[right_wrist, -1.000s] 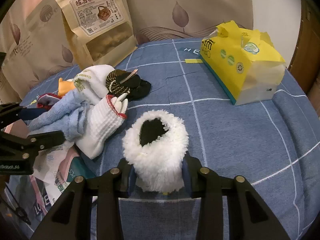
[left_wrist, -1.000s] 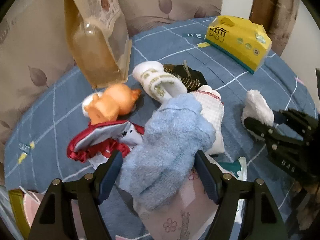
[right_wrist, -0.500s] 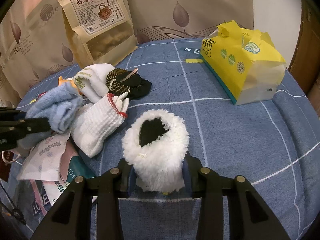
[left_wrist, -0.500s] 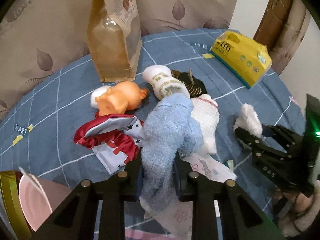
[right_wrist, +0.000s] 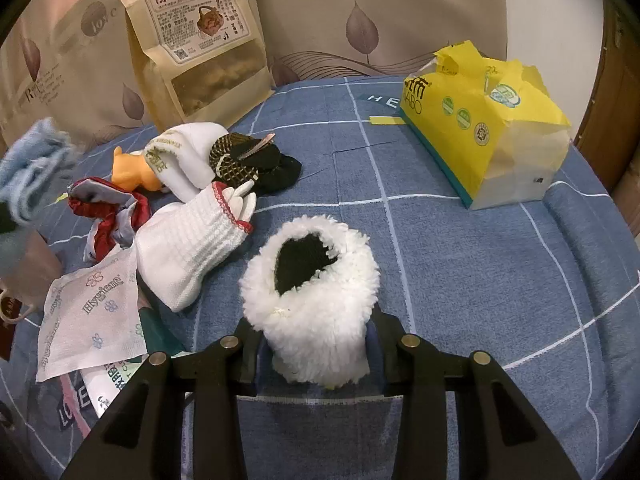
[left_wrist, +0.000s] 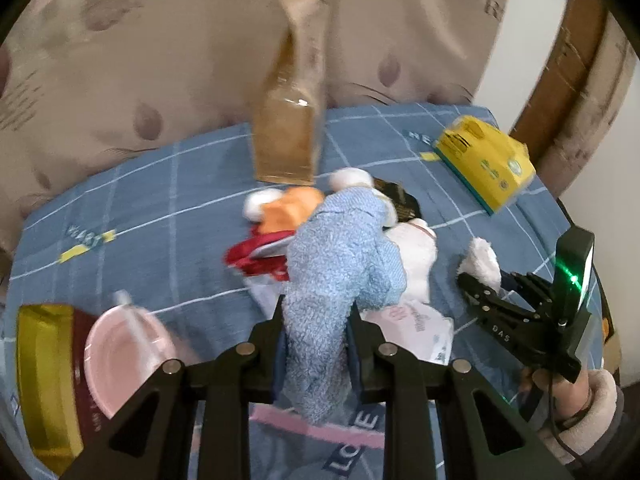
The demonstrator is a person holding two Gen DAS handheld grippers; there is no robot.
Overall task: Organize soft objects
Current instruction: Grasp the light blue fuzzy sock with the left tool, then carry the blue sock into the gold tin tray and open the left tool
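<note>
My left gripper (left_wrist: 316, 332) is shut on a fluffy light-blue sock (left_wrist: 340, 256), which hangs lifted above the pile; the same blue sock (right_wrist: 32, 164) shows blurred at the left edge of the right wrist view. My right gripper (right_wrist: 316, 344) is shut on a white fleecy sock (right_wrist: 312, 300) with a dark opening, resting on the blue checked cloth (right_wrist: 460, 264). A white ribbed sock (right_wrist: 192, 248), a white sock with lettering (right_wrist: 184, 156), a black-and-gold item (right_wrist: 248, 160), an orange toy (right_wrist: 130, 172) and a red-and-grey cloth (right_wrist: 104, 208) lie in a pile.
A brown snack bag (right_wrist: 200, 40) stands at the back against the curtain. A yellow tissue pack (right_wrist: 484, 120) lies at the back right. Paper wipe packets (right_wrist: 88, 316) lie front left. A pink lid on a yellow-and-maroon tin (left_wrist: 80, 364) sits at the left.
My left gripper closed on the blue sock and lifted it up off the pile, pulling back. The right gripper and its white fleecy sock stayed where they were.
</note>
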